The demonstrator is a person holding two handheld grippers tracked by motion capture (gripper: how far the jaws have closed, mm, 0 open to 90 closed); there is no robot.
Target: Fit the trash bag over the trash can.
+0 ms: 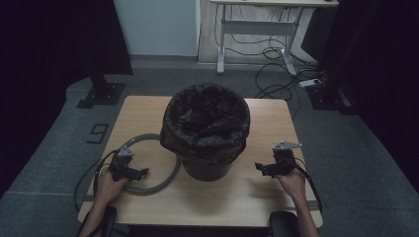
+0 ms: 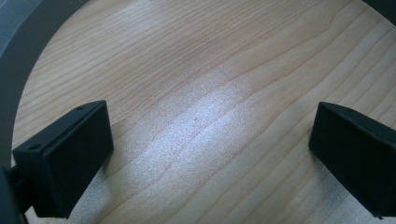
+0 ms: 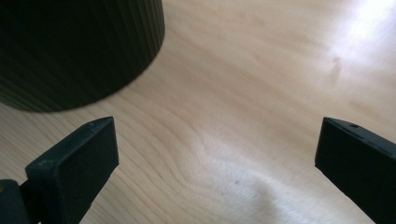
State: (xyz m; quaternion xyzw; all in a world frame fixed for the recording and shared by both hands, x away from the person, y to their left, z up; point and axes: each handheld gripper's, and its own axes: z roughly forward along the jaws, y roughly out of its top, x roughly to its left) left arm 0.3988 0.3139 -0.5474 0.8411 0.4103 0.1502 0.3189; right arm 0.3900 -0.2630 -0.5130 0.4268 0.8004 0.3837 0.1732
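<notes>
1. Your left tongs [image 1: 141, 173] sit at the near left of the tabletop [image 1: 247, 192], over the near arc of the grey ring [image 1: 170, 170].
2. In the left gripper view, your left tongs [image 2: 210, 154] stand wide with only bare wood between the jaws; the ring [image 2: 18, 51] curves past on that view's left.
3. The grey ring lies flat on the tabletop, just left of the black bin [image 1: 206, 131], which stands at the middle, lined with a black bag [image 1: 205, 116].
4. Your right tongs [image 1: 261, 168] rest at the near right, pointing left toward the bin, apart from it.
5. In the right gripper view, your right tongs [image 3: 217, 163] are also wide and hold nothing; the bin's ribbed wall [image 3: 79, 46] stands beyond the left jaw.
</notes>
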